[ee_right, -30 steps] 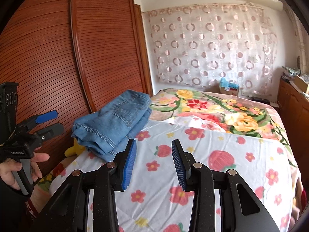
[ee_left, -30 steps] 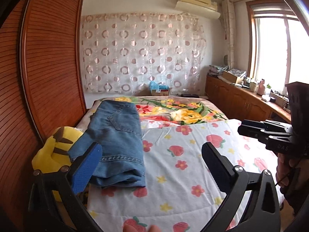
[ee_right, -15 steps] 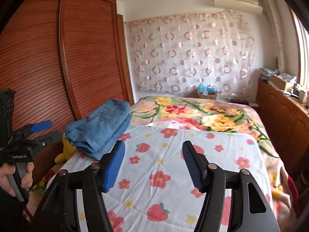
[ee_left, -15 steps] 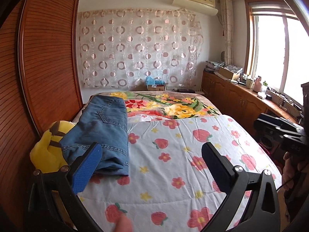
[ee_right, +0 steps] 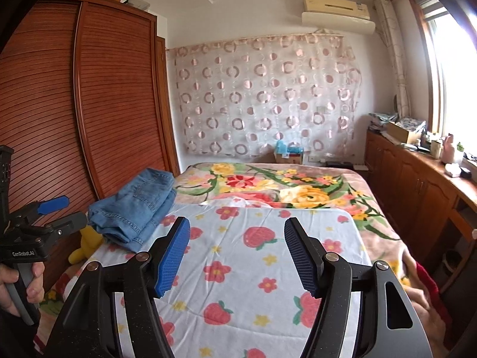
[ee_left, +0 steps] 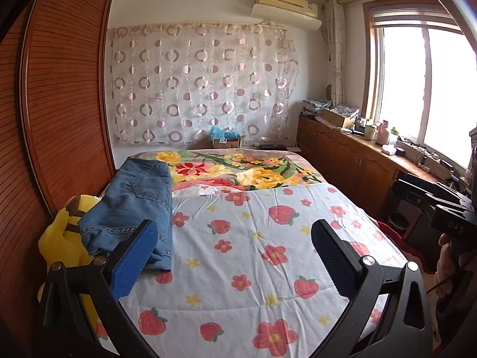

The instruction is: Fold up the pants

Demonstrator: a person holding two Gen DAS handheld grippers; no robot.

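Already folded, the blue denim jeans point(ee_left: 135, 205) lie as a compact stack on the left edge of the strawberry-print quilt point(ee_left: 256, 256), running lengthwise along that edge next to the slatted wooden wardrobe point(ee_left: 62, 113). A back pocket faces up — the stitched hem end is nearest the cameras. Just beside the jeans, on the wardrobe side, a yellow plush toy point(ee_left: 64, 238) is partly tucked under the denim. The left gripper point(ee_left: 229, 256) hangs above the near part of the quilt with its jaws spread wide and nothing between them; its blue pad overlaps the jeans only in line of sight. The right gripper point(ee_right: 235, 253) also hangs above the quilt, well apart from the jeans — its jaws are opening and empty. Beyond the quilt a floral blanket point(ee_right: 277, 185) covers the far part of the bed, up to the circle-patterned curtain point(ee_right: 265, 98).
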